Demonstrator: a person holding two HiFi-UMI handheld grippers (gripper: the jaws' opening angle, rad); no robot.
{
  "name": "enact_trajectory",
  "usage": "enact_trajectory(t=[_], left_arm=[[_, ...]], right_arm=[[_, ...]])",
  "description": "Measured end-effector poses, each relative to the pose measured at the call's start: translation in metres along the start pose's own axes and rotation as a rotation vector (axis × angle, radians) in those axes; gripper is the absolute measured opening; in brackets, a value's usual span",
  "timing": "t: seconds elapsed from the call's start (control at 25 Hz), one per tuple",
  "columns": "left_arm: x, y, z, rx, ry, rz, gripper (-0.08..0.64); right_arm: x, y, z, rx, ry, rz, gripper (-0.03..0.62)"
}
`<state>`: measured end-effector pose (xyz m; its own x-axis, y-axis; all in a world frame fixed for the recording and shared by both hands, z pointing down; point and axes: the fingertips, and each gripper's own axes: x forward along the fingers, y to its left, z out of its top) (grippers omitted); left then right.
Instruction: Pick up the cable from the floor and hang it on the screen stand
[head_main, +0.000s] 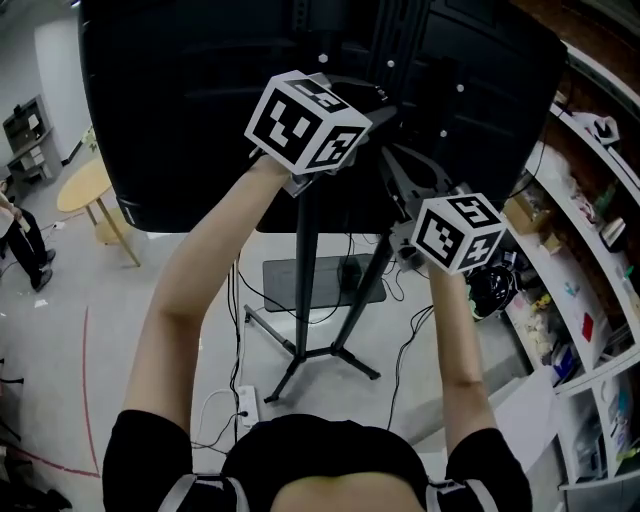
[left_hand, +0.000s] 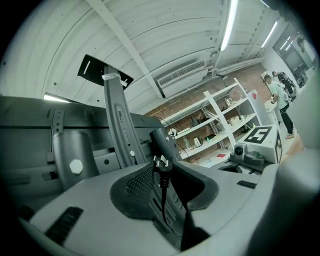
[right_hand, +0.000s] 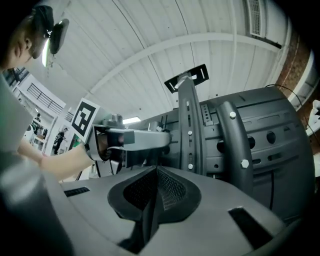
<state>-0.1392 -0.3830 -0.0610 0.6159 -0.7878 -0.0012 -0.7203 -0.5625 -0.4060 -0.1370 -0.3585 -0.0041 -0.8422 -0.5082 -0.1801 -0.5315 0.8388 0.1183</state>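
The left hand-held gripper (left_hand: 165, 169) pinches the cable (left_hand: 163, 192) just below its plug, lower middle of its view, beside the screen stand (left_hand: 117, 125). The right hand-held gripper (right_hand: 156, 174) is pressed together. Such a thin pinch might slip before hooking.

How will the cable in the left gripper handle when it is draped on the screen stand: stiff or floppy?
Probably floppy: the thin cable hangs straight down between the left gripper's jaws. Likely light, since a narrow pinch seems to hold it. Its ribbed collar should help against slipping.
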Motion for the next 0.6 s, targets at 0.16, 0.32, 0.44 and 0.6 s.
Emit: enact_trajectory(t=[0.16, 0.32, 0.44, 0.6], left_arm=[[0.0, 0.009, 0.023, 0.022, -0.011, -0.003, 0.121], [-0.003, 0.023, 0.055, 0.025, -0.03, 0.014, 0.121], [-0.005, 0.031, 0.078, 0.06, -0.035, 0.029, 0.121], [-0.008, 0.046, 0.103, 0.133, -0.023, 0.06, 0.121]], right_arm=[[0.01, -0.003, 0.017, -0.001, -0.015, 0.011, 0.025], [0.017, -0.01, 0.038, -0.014, -0.036, 0.024, 0.025], [0.022, -0.014, 0.056, -0.018, -0.068, 0.035, 0.025], [0.028, -0.015, 0.069, -0.012, -0.096, 0.056, 0.025]])
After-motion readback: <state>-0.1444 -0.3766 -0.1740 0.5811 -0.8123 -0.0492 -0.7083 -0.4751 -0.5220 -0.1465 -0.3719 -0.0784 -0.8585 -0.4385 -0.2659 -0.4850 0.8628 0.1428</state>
